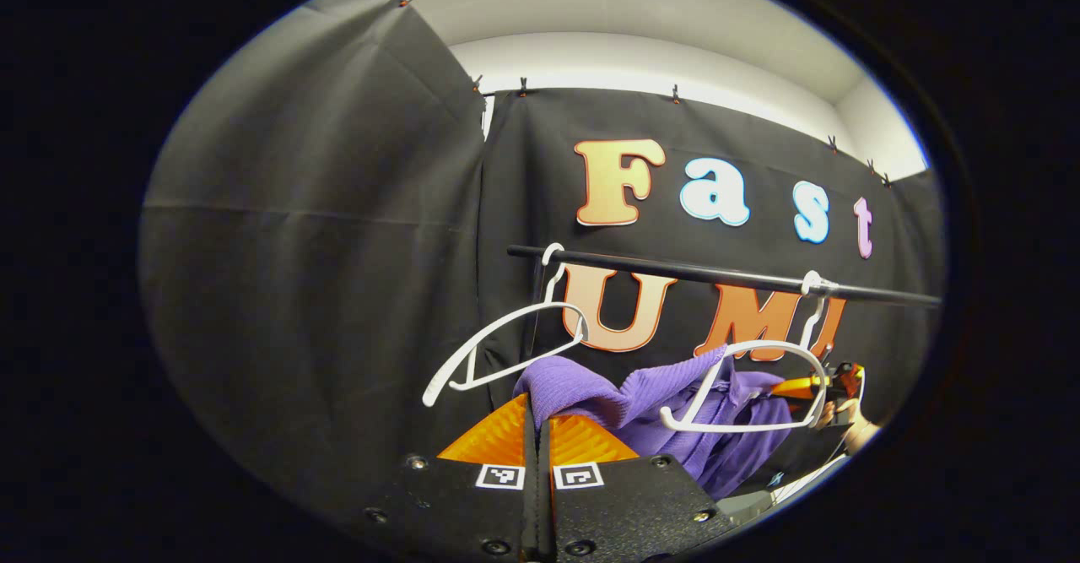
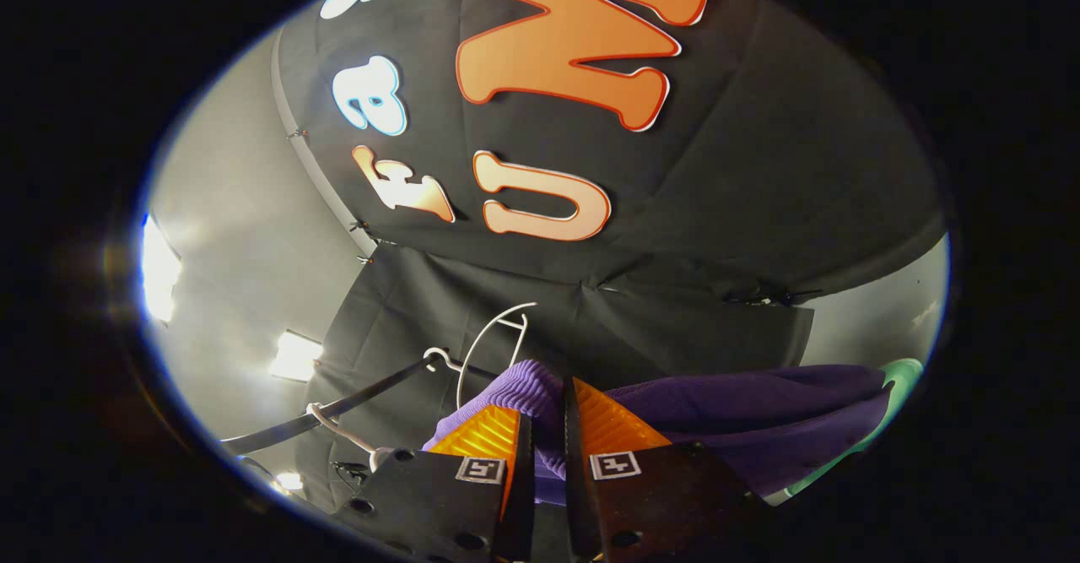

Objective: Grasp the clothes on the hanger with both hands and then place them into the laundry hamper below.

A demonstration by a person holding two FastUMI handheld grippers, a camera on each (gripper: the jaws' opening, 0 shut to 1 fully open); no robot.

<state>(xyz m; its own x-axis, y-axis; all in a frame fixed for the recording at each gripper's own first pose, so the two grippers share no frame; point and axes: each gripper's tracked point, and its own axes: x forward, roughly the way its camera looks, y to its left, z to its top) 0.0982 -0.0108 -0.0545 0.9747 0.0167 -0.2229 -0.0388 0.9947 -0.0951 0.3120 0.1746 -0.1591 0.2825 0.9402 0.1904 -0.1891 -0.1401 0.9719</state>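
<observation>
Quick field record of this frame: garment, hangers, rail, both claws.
garment: purple knit garment, off the hangers, held below the rail
hangers: two white hangers on the rail, both bare
rail: black rail, runs across in front of the booth wall
left claw: left claw closed on a fold of the garment
right claw: right claw closed on the knit; also seen at the garment's far end in the left gripper view
hamper: green rim past the garment, possibly the hamper

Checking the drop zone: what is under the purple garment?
In the right gripper view, a green edge peeks from beneath the purple garment; whatever lies below is covered.
</observation>
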